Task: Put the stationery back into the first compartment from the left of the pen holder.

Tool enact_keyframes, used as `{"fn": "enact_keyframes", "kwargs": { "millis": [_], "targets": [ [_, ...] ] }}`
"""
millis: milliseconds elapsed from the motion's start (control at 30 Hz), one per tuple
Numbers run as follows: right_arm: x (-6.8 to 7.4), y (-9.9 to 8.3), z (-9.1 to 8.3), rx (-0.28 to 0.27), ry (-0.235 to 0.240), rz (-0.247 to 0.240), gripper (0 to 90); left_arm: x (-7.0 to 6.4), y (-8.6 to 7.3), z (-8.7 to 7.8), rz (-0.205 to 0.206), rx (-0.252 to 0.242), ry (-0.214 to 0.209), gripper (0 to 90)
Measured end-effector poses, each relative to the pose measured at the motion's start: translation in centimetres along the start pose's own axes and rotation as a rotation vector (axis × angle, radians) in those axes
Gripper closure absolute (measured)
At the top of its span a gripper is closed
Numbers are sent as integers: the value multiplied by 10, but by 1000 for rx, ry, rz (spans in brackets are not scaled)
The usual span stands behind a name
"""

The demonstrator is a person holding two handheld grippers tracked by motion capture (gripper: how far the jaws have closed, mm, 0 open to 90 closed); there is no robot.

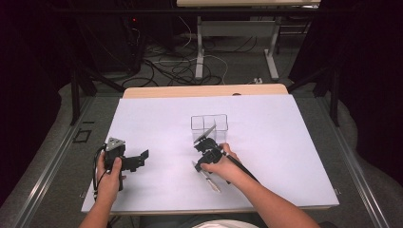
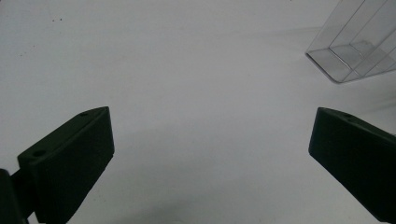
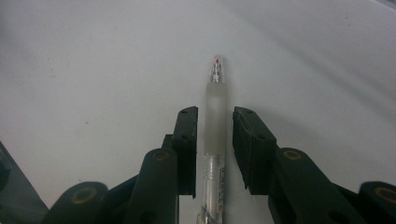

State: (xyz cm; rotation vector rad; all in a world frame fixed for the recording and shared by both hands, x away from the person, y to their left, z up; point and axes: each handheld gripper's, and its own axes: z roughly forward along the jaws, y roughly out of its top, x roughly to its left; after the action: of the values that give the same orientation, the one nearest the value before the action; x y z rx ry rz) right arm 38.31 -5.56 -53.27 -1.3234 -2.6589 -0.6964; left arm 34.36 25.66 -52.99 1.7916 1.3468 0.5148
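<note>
A clear pen (image 3: 215,126) with a frosted barrel and a red-marked tip lies on the white table sheet (image 1: 157,123), seen near the front as the pen (image 1: 208,180). My right gripper (image 3: 215,140) straddles its barrel, jaws narrowly apart with a thin gap on each side. In the high view the right gripper (image 1: 203,164) sits under a hand, just in front of a clear plastic box (image 1: 209,126). My left gripper (image 1: 139,160) rests at the front left, held by the other hand. Its jaws stand wide apart over bare sheet, left gripper (image 2: 210,149) holding nothing.
The clear box (image 2: 355,51) has a divider and stands mid-table, right of and beyond the left gripper. A wooden table edge (image 1: 204,90) runs along the back. Cables and table legs lie on the floor beyond.
</note>
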Motion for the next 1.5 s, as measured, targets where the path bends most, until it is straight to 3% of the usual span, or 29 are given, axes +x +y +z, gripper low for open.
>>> {"fn": "enact_keyframes", "kwargs": {
  "millis": [67, 100, 133, 267, 300, 367, 433, 467, 533, 633, 800, 833, 900, 933, 1000, 1033, 1067, 1367, 1400, 1433, 1500],
  "targets": [
    [1, 1, 0, 49, -5, 4, 721, 0, 0, 0, 5, 4, 1, 2],
    [0, -1, 6, -37, 15, 6, 726, 0, 0, 0, 6, 4, 1, 2],
    [1, 1, 1, 62, -13, 3, 733, 0, 0, 0, 6, 4, 1, 3],
    [1, 2, 1, 68, -16, 21, 748, 0, 0, 0, 5, 5, 1, 3],
    [-1, 1, 4, 26, -2, 8, 750, 0, 0, 0, 5, 4, 0, 2],
    [0, 0, 2, 34, 16, 14, 752, 0, 0, 0, 2, 1, 0, 2],
    [-1, 1, 0, 74, -4, -5, 752, 0, 0, 0, 2, 4, 0, 2],
    [0, 1, 0, 83, -9, 9, 753, 0, 0, 0, 1, 2, 1, 2],
    [-1, 0, 0, 82, 0, -8, 761, 0, 0, 0, 2, 3, 0, 2],
    [0, 0, 0, 97, -6, 17, 770, 0, 0, 0, 2, 6, 1, 2],
    [-2, -1, -1, 99, 18, 8, 777, 0, 0, 0, 2, 6, 1, 2],
    [-3, -2, -1, 100, 0, -1, 779, 0, 0, 0, 1, 6, 1, 2],
    [-2, -3, 2, 69, 13, 28, 785, 0, 0, 0, 3, 6, 1, 2],
    [-1, -2, 1, 71, 33, 47, 788, 0, 0, 0, 1, 5, 1, 3],
    [-4, -2, 1, 79, 20, 33, 791, 0, 0, 0, 2, 6, 2, 2],
    [-4, -2, 1, 73, 35, 41, 792, 0, 0, 0, 1, 6, 1, 2],
    [-5, -1, -1, 112, 27, 34, 792, 0, 0, 0, 1, 6, 1, 2],
    [-7, -1, -3, 105, 38, 25, 795, 0, 0, 0, 2, 7, 1, 2],
    [-7, -1, -3, 97, 38, 28, 795, 0, 0, 0, 3, 7, 2, 2],
    [-4, -1, -3, 90, 46, 64, 795, 0, 0, 0, 3, 7, 1, 2],
    [-7, -1, -6, 94, 48, 36, 796, 0, 0, 0, 1, 6, 1, 2]
  ]
}}
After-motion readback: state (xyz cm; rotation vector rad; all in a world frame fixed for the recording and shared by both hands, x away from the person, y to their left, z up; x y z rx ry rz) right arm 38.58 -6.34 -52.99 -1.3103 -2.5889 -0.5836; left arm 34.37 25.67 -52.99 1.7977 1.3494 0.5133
